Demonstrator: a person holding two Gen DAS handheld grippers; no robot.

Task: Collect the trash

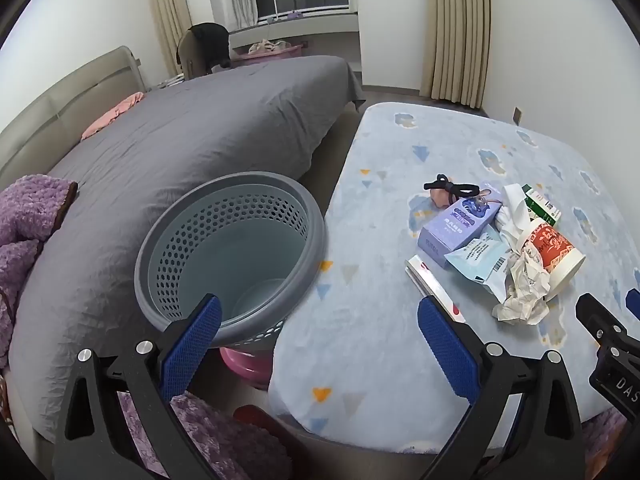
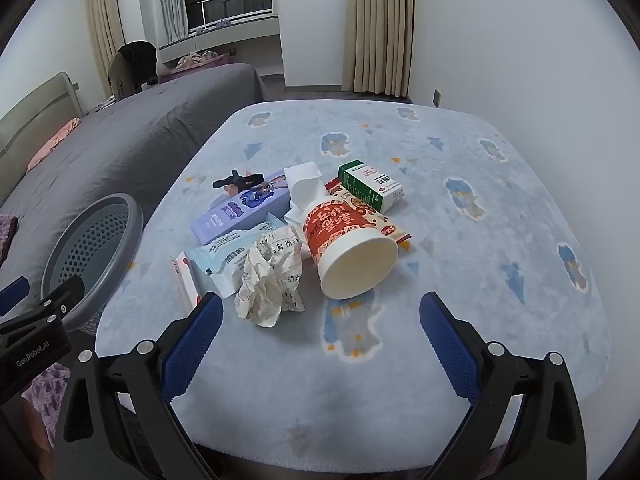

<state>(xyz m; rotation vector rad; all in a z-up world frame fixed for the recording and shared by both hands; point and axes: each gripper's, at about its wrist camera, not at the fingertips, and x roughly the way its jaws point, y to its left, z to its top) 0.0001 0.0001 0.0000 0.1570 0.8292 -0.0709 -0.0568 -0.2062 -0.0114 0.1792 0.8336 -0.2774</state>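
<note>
A heap of trash lies on a light blue patterned table (image 2: 460, 272): a tipped red and white paper cup (image 2: 348, 248) (image 1: 550, 254), a crumpled paper ball (image 2: 272, 280) (image 1: 522, 292), a purple box (image 2: 244, 210) (image 1: 460, 224), a pale blue wipes packet (image 2: 224, 258), a green and white carton (image 2: 372, 186), white tissue (image 2: 304, 182) and a snack wrapper (image 2: 384, 220). A grey perforated basket (image 1: 232, 256) (image 2: 90, 256) stands left of the table. My left gripper (image 1: 320, 344) hangs open near the basket rim. My right gripper (image 2: 320, 344) is open just short of the paper ball and cup. Neither holds anything.
A bed with a grey cover (image 1: 180, 140) runs along the left behind the basket. A purple fluffy blanket (image 1: 24, 220) lies at the near left. A pink object (image 1: 246, 364) sits under the basket. A black hair tie (image 1: 448, 186) lies beyond the purple box.
</note>
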